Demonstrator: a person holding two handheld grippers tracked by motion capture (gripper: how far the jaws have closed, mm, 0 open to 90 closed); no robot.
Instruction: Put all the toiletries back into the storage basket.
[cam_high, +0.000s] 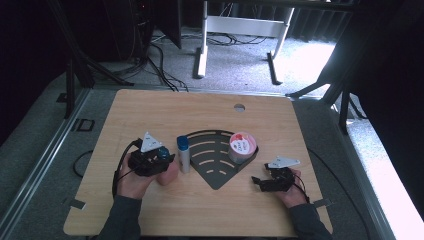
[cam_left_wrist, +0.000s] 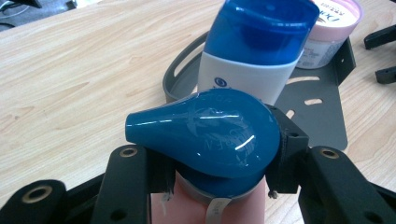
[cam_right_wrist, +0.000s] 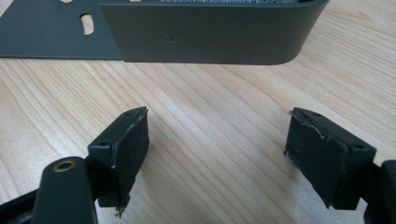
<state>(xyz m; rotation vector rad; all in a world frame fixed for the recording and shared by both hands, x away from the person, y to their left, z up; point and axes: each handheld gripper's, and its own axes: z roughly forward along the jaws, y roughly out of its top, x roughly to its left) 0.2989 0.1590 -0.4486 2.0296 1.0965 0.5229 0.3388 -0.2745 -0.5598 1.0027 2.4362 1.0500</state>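
Left gripper (cam_left_wrist: 219, 158) clamps a pink bottle (cam_left_wrist: 212, 207) by its blue cap (cam_left_wrist: 205, 133); most of that bottle's body is cut off below.

Lab: dark curtains (cam_high: 30, 45), floor cables (cam_high: 160, 65)

A dark grey fan-shaped rack (cam_high: 216, 177) lies flat on the wooden table (cam_high: 165, 110), its pointed tip toward the person's side. A white bottle with a blue cap (cam_high: 183, 154) stands upright at the rack's left edge, touching it or just beside it. A pink-lidded jar (cam_high: 242, 147) sits inside the rack's right corner, against its raised wall. A round hole (cam_high: 239, 107) in the tabletop lies beyond the rack. Farther beyond it, a white desk frame (cam_high: 240, 27) and black cables (cam_high: 160, 65) rest on the grey carpet.
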